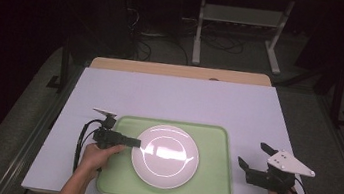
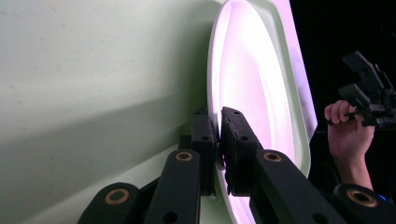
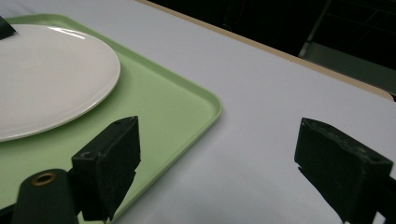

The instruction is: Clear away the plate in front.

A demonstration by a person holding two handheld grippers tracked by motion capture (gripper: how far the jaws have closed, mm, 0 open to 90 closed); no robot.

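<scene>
A white round plate [image 1: 164, 156] lies on a pale green tray [image 1: 219, 184] near the table's front edge. My left gripper [image 1: 137, 143] reaches in level from the left and is shut on the plate's left rim. In the left gripper view the two pads [image 2: 205, 135] pinch the thin rim of the plate [image 2: 252, 84] just above the tray [image 2: 93, 70]. My right gripper [image 1: 252, 154] hovers over the white table to the right of the tray, jaws wide open and holding nothing. In the right gripper view its jaws [image 3: 222, 128] frame the tray's corner [image 3: 205, 100] and the plate [image 3: 46, 74].
The white tabletop [image 1: 175, 97] stretches behind the tray to a wooden back edge [image 1: 178, 70]. Beyond it the floor is dark, with a metal stand [image 1: 240, 20] and cables. The person's right hand [image 2: 348, 135] with the other gripper appears far off in the left gripper view.
</scene>
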